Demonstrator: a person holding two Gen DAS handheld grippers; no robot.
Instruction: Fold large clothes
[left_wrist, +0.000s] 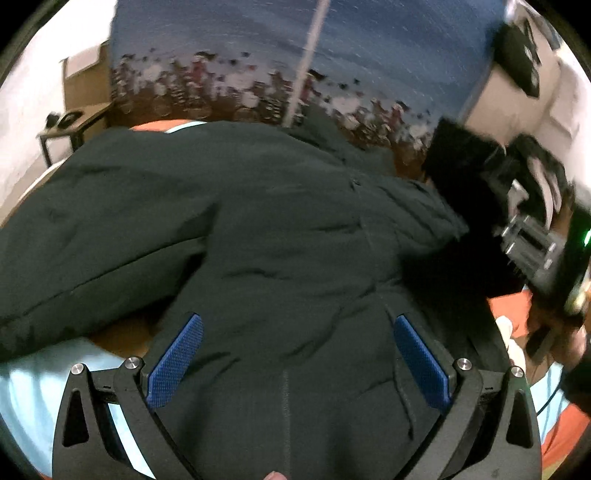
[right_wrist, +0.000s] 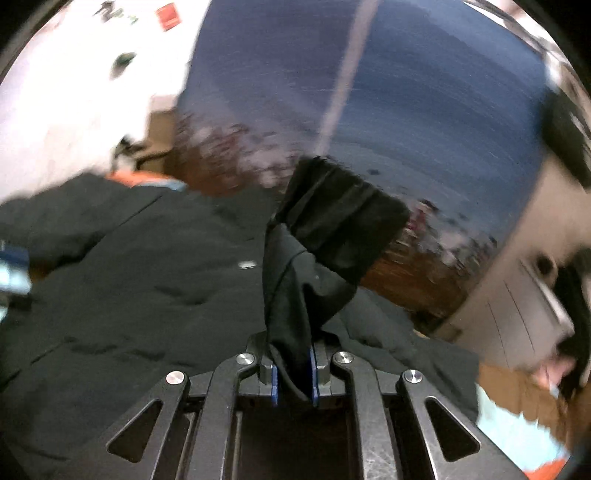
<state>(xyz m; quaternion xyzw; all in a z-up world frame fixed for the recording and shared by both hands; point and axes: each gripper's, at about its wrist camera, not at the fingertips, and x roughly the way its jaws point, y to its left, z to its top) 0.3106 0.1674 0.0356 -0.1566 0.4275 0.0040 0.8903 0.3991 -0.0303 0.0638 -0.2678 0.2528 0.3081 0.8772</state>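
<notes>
A large dark green padded jacket lies spread over a surface covered in orange and pale blue cloth; whether that surface is a bed or a desk cannot be told. The jacket fills most of the left wrist view, reaching from the near edge to the far side, with one bulky sleeve stretched out to the left.

The left gripper sits low over the near part of the jacket. Its two blue-padded fingers are spread wide apart, with jacket fabric showing beneath them and nothing pinched.

The right gripper has its fingers pressed almost together on a fold of the jacket's dark fabric. From that pinch the cloth rises and widens into a loose black end, possibly a cuff or sleeve end, lifted above the rest of the garment. The rest of the jacket lies to the left and below in this view, blurred.

Beyond the jacket stands a wide blue backdrop with a band of red, white and dark blotches along its lower edge. A pale vertical strip crosses it. At far left a small dark-framed side table stands by a white wall. At the right edge of the left wrist view, dark equipment is blurred.
</notes>
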